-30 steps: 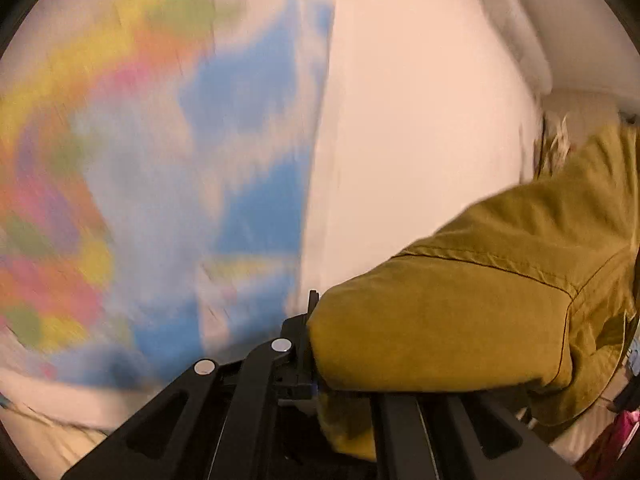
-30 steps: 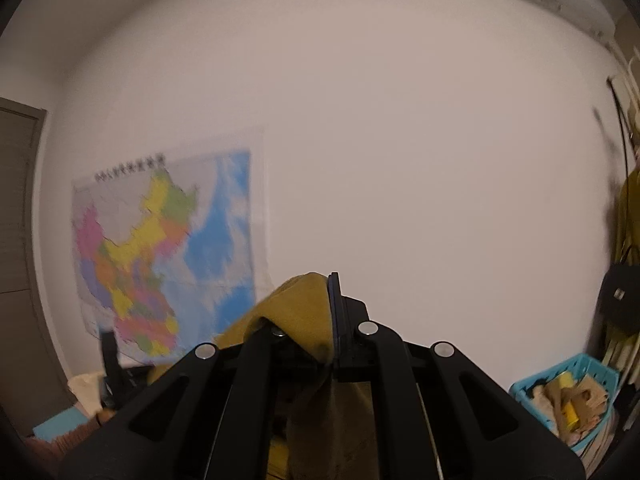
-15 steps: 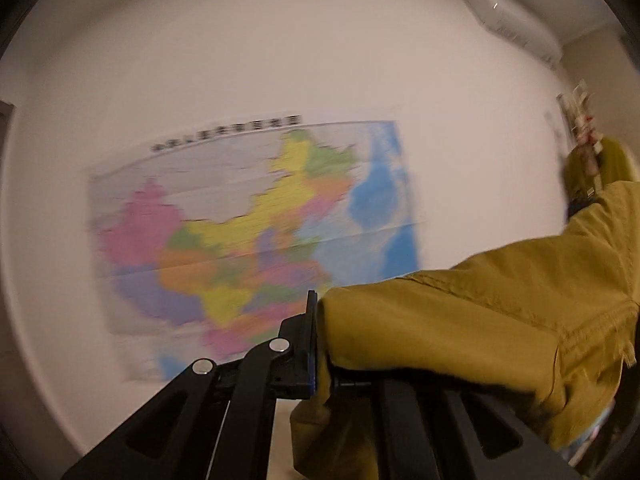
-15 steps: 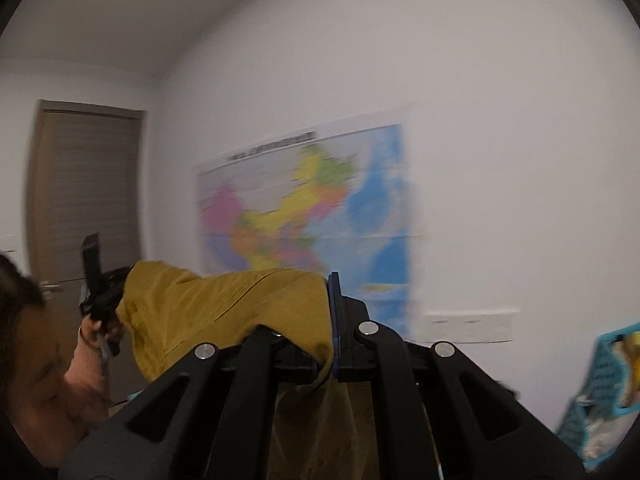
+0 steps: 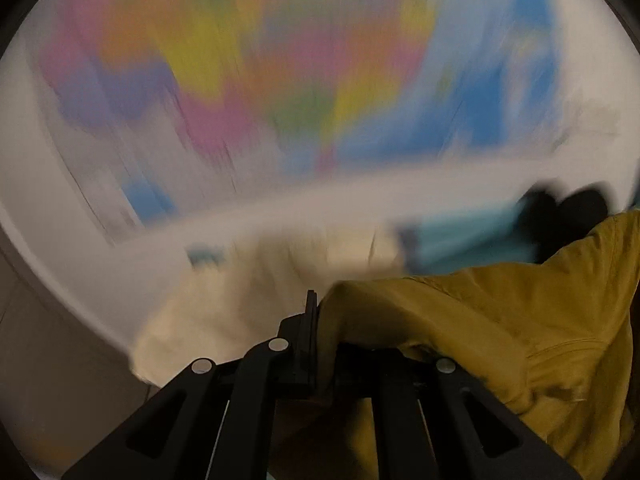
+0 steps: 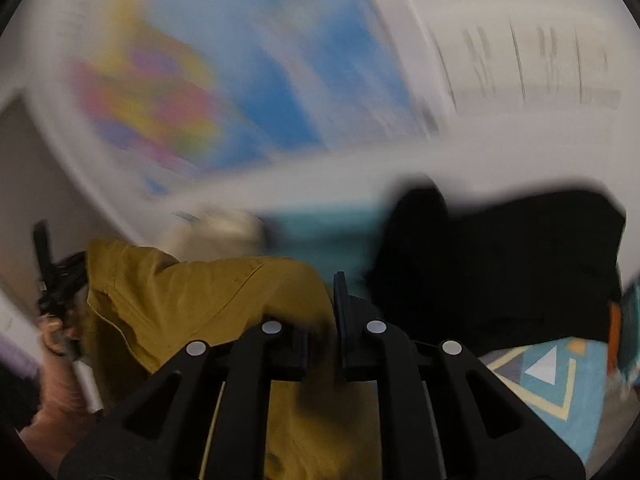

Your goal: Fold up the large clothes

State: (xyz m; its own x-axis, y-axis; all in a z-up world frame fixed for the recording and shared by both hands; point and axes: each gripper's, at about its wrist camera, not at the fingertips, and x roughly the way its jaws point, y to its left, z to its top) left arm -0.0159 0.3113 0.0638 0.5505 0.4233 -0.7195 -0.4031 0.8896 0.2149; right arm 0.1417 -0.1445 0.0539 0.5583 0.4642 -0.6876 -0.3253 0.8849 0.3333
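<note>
The mustard-yellow garment point(image 5: 480, 320) hangs stretched between both grippers, its cloth running off to the right of the left gripper point(image 5: 320, 320), which is clenched on one edge. The right gripper point(image 6: 320, 316) has just been opening a little, yet cloth is between its fingers and spreads to its left. Beyond both, blurred, are a coloured wall map point(image 5: 280, 72) and a black heap point(image 6: 500, 264).

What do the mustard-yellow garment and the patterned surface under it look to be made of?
Mustard-yellow garment: a matte woven cloth, probably cotton twill, judging by its stitched seams and soft creases. Patterned teal surface with triangles: it looks like a flat printed mat or rug, matte; blur leaves its material open.
</note>
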